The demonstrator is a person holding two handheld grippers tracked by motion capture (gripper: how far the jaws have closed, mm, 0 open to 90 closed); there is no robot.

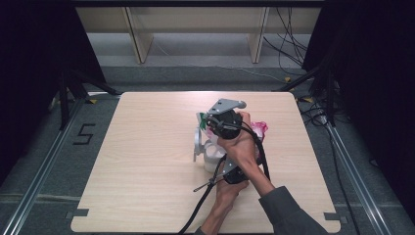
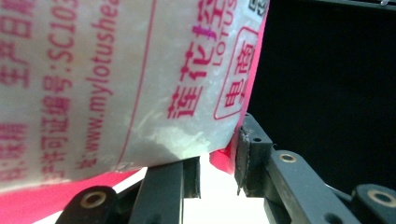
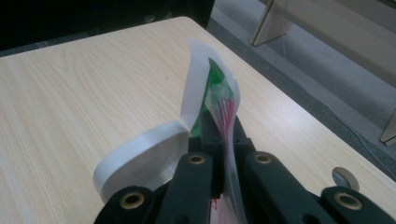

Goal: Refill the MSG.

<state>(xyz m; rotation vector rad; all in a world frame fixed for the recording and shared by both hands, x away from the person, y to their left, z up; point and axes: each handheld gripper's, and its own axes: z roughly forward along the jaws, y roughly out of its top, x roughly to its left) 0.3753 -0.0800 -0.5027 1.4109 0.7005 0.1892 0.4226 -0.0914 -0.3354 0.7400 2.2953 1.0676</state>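
- Worktop (image 1: 147, 161): pale wood, both hands working right of centre, mid-depth.
- Plastic pack (image 2: 116, 84), white w/ pink print: held up off the worktop betw. the two grippers; pink end (image 1: 259, 128) sticks out on the right.
- Right hand-held gripper (image 3: 223, 135): on the far side, jaws fully closed, pinching the pack's thin film edge.
- Left hand-held gripper (image 2: 217, 163): near side, jaws partly apart, pack's lower corner sits betw. them; can't tell if the pads press on it.
- White tape strip (image 3: 140, 158): curls beside the right jaws.

Two claws (image 1: 215, 128) grip a packet (image 1: 257, 128) mid-table (image 1: 147, 147)
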